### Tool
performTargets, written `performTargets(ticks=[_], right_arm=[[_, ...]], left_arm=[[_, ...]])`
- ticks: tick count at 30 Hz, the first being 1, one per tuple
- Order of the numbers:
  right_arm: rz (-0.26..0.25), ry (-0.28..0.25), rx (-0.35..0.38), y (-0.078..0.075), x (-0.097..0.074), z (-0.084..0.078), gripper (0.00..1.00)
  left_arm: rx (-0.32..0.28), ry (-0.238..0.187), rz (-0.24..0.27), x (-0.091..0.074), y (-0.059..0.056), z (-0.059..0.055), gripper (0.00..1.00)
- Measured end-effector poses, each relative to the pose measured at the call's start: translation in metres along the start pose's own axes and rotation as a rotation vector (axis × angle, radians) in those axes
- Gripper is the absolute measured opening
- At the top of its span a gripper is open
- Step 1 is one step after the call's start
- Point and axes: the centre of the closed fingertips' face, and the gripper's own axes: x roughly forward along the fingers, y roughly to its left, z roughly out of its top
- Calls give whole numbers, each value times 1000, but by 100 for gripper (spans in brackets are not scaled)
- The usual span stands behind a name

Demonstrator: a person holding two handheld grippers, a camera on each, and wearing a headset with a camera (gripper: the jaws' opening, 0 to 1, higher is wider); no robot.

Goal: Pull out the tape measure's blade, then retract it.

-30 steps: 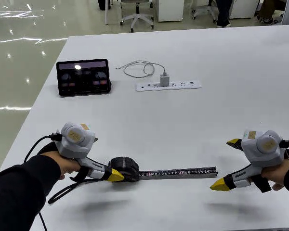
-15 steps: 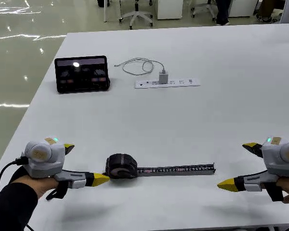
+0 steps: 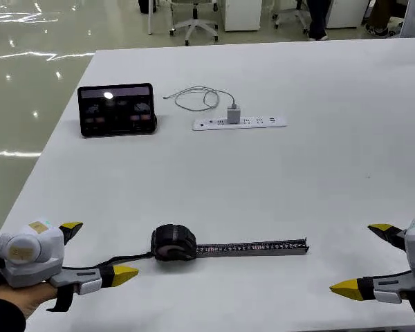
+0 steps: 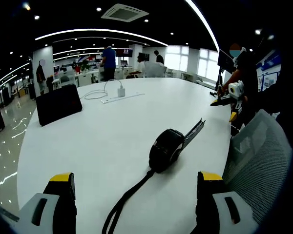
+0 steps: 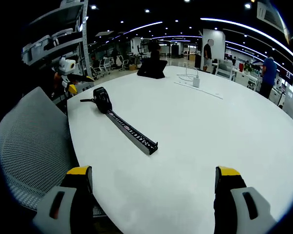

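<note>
Left gripper [image 3: 100, 250], right gripper [image 3: 360, 257] (farther apart)

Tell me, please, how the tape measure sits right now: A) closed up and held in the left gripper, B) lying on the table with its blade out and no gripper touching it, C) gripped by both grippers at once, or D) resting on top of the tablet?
B: the tape measure lies on the table with its blade stretched out, while the left gripper and right gripper are open and apart from it.
</note>
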Motion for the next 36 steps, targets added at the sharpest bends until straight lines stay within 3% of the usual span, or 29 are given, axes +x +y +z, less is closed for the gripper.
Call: performTargets(ticks=[5, 9, 12, 16, 24, 29, 36], right_arm=[[-33, -12, 0, 0, -14, -6, 100], [-36, -26, 39, 3, -24, -12, 100], [-58, -34, 28, 2, -30, -15, 100], [-62, -29, 36, 1, -34, -17, 100], [-61, -10, 35, 6, -37, -22, 100], [-68, 3, 22, 4, -40, -28, 100], [-78, -5, 22, -1, -47, -27, 100]], left_arm=[[-4, 0, -3, -6, -6, -5, 100], [-16, 16, 5, -12, -10, -16, 100], [-19, 25, 6, -17, -14, -25, 100], [-39, 22, 9, -25, -17, -29, 100], [-31, 22, 39, -27, -18, -28, 100], [-30, 14, 30, -29, -25, -23, 100], [-31, 7, 34, -30, -23, -20, 100]])
